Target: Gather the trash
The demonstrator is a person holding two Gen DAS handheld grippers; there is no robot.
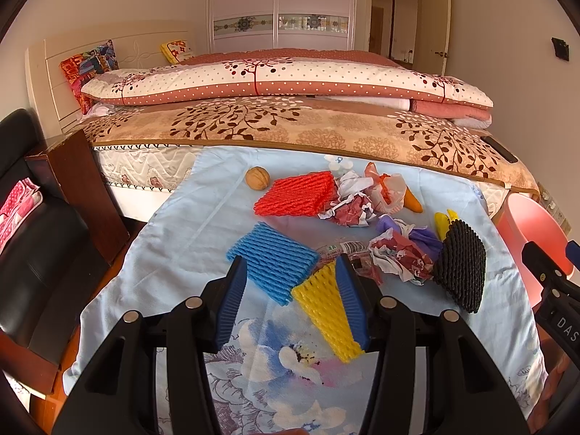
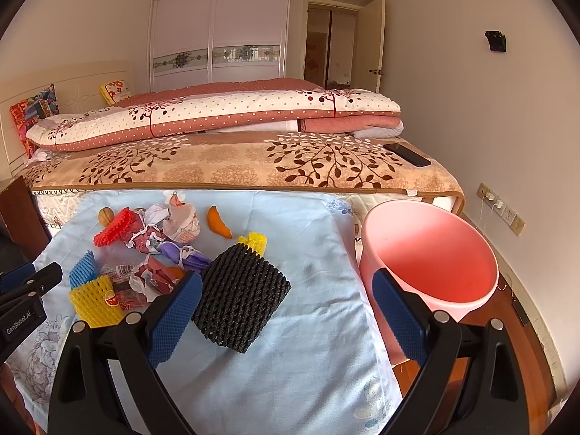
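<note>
1. Blue-padded fingers of the left gripper [image 1: 290, 282] stand spread in the left wrist view, low over the pale blue cloth [image 1: 181, 239], holding nothing. The blue foam net [image 1: 272, 264] lies between and just ahead of them, and the yellow foam net [image 1: 326, 315] lies against the inner side of the right finger; whether it touches is unclear. Farther ahead lie the red foam net [image 1: 295, 195], a walnut [image 1: 257, 178] and crumpled paper [image 1: 348, 210]. Off to the right, the black foam net [image 1: 460, 272] lies near the right gripper's black body at the frame edge.

2. Wide apart and empty stand the right gripper's [image 2: 286, 311] fingers in the right wrist view. The black foam net touches or nearly touches the left finger. Beyond the right finger stands the pink bucket [image 2: 427, 253], beside the cloth, with nothing visible inside. An orange peel [image 2: 217, 223] lies ahead on the cloth.
</note>
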